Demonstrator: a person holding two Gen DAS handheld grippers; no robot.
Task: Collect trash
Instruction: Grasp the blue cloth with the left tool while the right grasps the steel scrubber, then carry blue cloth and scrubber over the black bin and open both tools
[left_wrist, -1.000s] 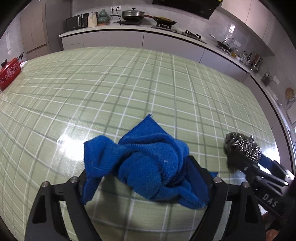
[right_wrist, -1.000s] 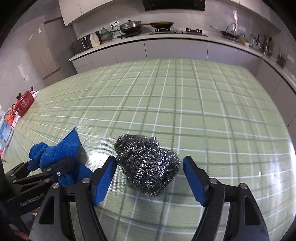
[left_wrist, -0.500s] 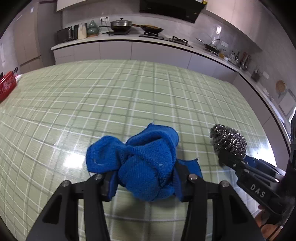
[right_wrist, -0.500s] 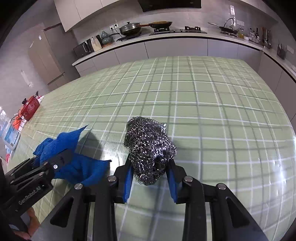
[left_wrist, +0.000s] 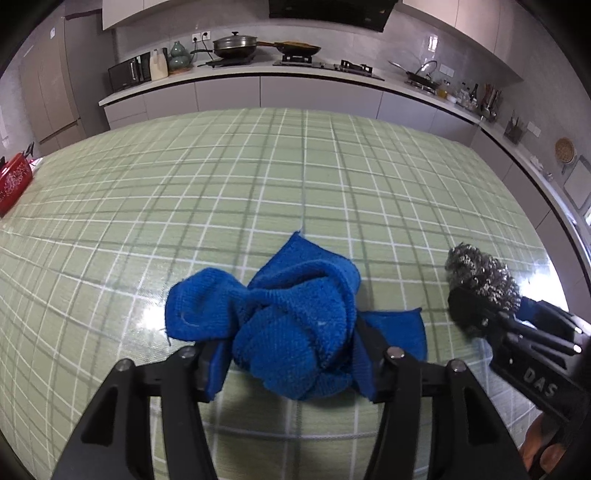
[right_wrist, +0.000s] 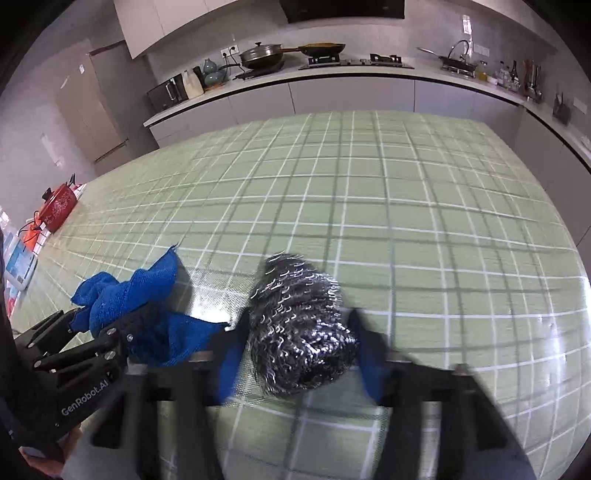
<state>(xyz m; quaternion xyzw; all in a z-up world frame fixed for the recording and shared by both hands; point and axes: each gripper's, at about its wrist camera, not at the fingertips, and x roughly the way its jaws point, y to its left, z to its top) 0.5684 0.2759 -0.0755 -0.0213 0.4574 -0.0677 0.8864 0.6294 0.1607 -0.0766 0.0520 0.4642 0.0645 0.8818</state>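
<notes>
On the table, the cloth sits low and centre in the left wrist view, the scourer to its right. A pot, perhaps off the table, occupies the left edge.

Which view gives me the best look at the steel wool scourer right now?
The right wrist view: the steel wool scourer sits centred and large between the right gripper jaws, which press on both its sides, though the frame is slightly blurred. The left wrist view shows it small at the right edge, partly hidden by that gripper.
</notes>
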